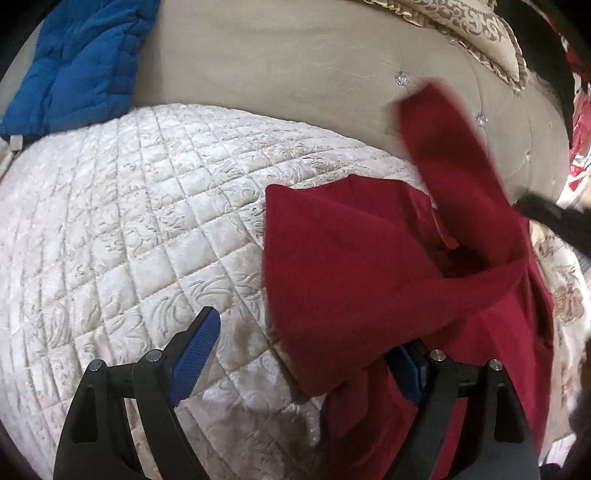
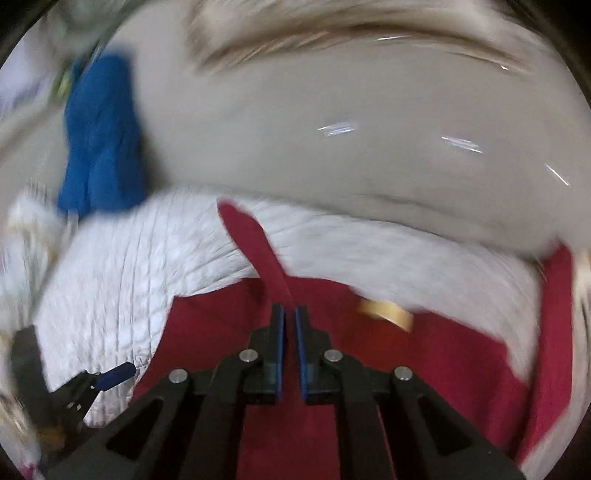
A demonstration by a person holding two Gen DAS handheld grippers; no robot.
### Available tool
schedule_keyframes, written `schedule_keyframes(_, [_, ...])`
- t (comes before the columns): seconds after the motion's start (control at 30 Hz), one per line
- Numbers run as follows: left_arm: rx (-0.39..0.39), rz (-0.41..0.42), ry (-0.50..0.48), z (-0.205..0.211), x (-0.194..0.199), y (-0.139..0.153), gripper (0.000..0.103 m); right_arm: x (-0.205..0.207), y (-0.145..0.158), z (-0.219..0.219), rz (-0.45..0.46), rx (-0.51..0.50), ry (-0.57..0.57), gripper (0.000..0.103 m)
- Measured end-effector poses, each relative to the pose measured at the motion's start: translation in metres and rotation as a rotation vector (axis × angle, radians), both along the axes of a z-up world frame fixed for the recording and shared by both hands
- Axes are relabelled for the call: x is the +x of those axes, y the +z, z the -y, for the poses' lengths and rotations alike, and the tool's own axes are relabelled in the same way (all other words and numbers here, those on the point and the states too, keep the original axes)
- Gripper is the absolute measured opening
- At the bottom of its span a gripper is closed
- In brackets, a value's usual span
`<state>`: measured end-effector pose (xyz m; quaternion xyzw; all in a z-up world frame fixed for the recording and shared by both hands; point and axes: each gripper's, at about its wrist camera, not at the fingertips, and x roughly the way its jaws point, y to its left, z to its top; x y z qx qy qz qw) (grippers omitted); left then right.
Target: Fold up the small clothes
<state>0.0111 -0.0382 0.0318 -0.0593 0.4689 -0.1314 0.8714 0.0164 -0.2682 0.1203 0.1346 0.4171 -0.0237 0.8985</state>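
A dark red garment [image 1: 369, 266] lies partly folded on the white quilted bedspread [image 1: 129, 221]. My left gripper [image 1: 306, 354] is open above the garment's near edge; a red fold covers part of its right finger. In the right wrist view my right gripper [image 2: 290, 314] is shut on a red sleeve [image 2: 255, 243], lifted above the garment body [image 2: 332, 369]. The same sleeve [image 1: 450, 155] shows raised and blurred in the left wrist view. The left gripper [image 2: 92, 384] also shows at lower left in the right wrist view.
A beige tufted headboard [image 1: 295, 66] runs behind the bed. A blue garment [image 1: 81, 66] lies at the far left. A patterned pillow [image 1: 480, 29] sits at the upper right. An orange tag [image 2: 388, 312] shows on the red garment.
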Motion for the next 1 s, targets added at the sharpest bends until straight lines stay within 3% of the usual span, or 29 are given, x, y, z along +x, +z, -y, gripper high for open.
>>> schedule_keyframes(0.07, [0.017,0.000,0.000,0.001,-0.004,0.000,0.066,-0.038,-0.014,0.033,0.003,0.042,-0.109,0.008])
schedule_keyframes(0.1, [0.024,-0.003,0.001,0.002,-0.007,0.001,0.066,-0.050,-0.026,0.046,-0.028,0.077,-0.139,0.019])
schedule_keyframes(0.13, [0.033,-0.009,-0.001,0.002,-0.010,0.002,0.065,-0.057,-0.036,0.057,-0.063,0.112,-0.158,0.040])
schedule_keyframes(0.2, [0.047,0.003,-0.005,0.002,-0.017,0.007,0.065,-0.077,-0.056,0.086,-0.131,0.252,-0.233,0.056])
schedule_keyframes(0.3, [0.080,0.024,-0.001,0.003,-0.022,0.013,0.065,-0.082,-0.050,0.105,-0.065,0.341,-0.284,0.057])
schedule_keyframes(0.43, [0.084,0.018,0.005,-0.001,-0.024,0.016,0.065,-0.039,-0.019,0.091,0.039,0.293,-0.226,0.075])
schedule_keyframes(0.53, [0.067,0.033,0.002,-0.005,-0.028,0.025,0.065,0.004,-0.013,0.082,0.018,0.301,-0.203,0.082])
schedule_keyframes(0.63, [0.060,0.052,-0.010,-0.008,-0.034,0.034,0.065,0.051,-0.033,0.073,-0.058,0.359,-0.194,0.083])
schedule_keyframes(0.7, [0.065,0.065,-0.012,-0.010,-0.036,0.041,0.065,0.079,-0.061,0.070,-0.146,0.399,-0.211,0.082])
schedule_keyframes(0.77, [0.064,0.079,-0.008,-0.012,-0.035,0.046,0.065,0.088,-0.079,0.070,-0.188,0.450,-0.188,0.059])
schedule_keyframes(0.8, [0.066,0.086,-0.003,-0.013,-0.033,0.048,0.065,0.087,-0.080,0.069,-0.185,0.458,-0.177,0.010])
schedule_keyframes(0.83, [0.068,0.092,0.002,-0.014,-0.033,0.049,0.065,0.078,-0.074,0.071,-0.155,0.436,-0.189,0.007])
schedule_keyframes(0.9, [0.066,0.106,0.016,-0.015,-0.029,0.051,0.065,0.040,-0.043,0.076,-0.008,0.365,-0.186,0.007])
schedule_keyframes(1.0, [0.043,0.101,0.027,-0.013,-0.023,0.049,0.065,-0.017,-0.017,0.085,0.057,0.236,-0.197,0.007])
